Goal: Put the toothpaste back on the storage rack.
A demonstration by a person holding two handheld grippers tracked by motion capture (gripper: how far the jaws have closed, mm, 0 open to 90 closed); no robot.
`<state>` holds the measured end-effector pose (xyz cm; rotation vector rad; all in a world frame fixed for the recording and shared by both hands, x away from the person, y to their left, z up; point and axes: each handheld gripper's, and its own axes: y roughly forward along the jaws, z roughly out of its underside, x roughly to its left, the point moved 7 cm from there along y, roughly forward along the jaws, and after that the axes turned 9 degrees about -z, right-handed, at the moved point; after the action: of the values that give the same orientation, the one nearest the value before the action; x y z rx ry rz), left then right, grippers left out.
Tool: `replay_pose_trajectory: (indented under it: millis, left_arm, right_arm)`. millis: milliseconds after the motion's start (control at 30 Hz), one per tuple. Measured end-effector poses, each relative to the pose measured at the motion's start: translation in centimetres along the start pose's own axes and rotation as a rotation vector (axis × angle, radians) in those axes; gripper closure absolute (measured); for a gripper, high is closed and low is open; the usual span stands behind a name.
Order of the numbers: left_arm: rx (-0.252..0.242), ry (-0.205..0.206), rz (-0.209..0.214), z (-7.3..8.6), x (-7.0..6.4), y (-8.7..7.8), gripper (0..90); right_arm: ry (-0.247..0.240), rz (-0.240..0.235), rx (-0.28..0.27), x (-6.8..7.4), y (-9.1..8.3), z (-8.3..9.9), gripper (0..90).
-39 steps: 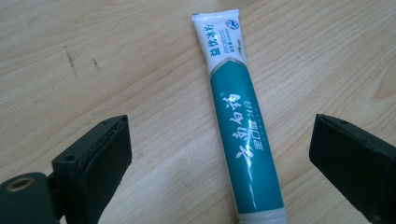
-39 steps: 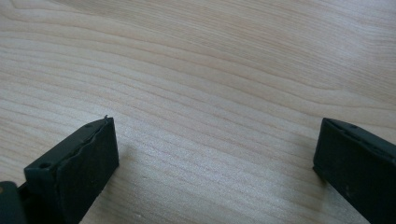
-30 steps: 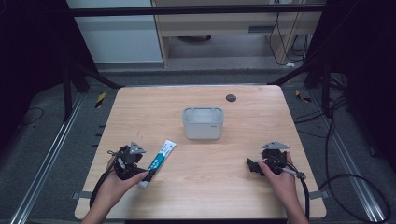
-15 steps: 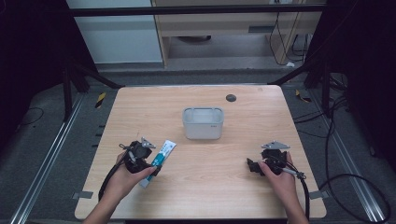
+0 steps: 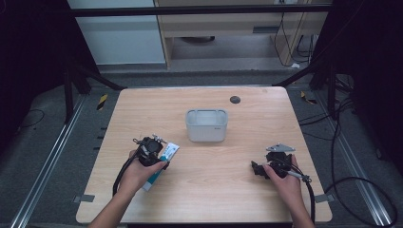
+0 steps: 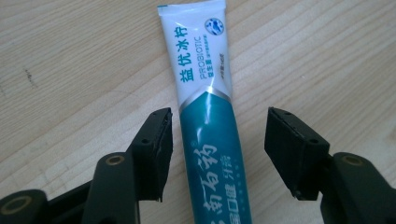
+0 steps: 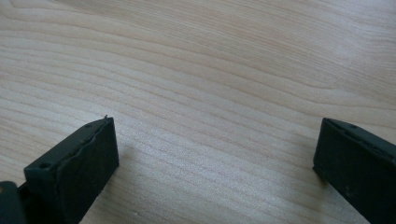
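Pale wooden desk (image 5: 209,190): left hand-held gripper (image 6: 217,154) straddles the toothpaste tube (image 6: 205,116), jaws wide; closing comes next, I'd say.

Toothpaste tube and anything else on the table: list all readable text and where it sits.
"益优冰柠": toothpaste tube, white end, large teal characters.
"PROBIOTIC": same tube, small print beside them.
Small line next to "PROBIOTIC": too small to read.
Large white characters on the teal part: stylised, cut off, not reliably readable.
Small mark on the plastic container: too blurred to read.
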<state>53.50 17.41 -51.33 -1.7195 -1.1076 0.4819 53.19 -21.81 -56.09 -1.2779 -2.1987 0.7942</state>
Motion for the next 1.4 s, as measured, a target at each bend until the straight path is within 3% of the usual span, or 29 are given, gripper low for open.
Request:
replay_pose_trajectory:
  millis: [200,467,667,1067,1400]
  left_arm:
    - [0.033,-0.014,0.002,-0.3,-0.1,1.0,46.7]
    - [0.037,-0.051,0.006,-0.6,0.1,1.7,52.5]
    - [0.053,-0.056,0.01,-0.4,0.3,2.0,54.9]
    - [0.057,-0.053,0.007,-0.6,0.3,2.2,55.3]
    - [0.069,-0.02,0.009,-0.8,0.0,2.4,58.2]
  right_arm:
    - [-0.002,0.001,0.0,0.0,0.0,0.0,0.3]
    - [-0.002,0.0,0.0,0.0,0.0,0.0,0.3]
    - [-0.003,0.0,0.0,0.0,0.0,0.0,0.3]
    - [-0.003,0.0,0.0,0.0,0.0,0.0,0.3]
    - [-0.003,0.0,0.0,0.0,0.0,0.0,0.3]
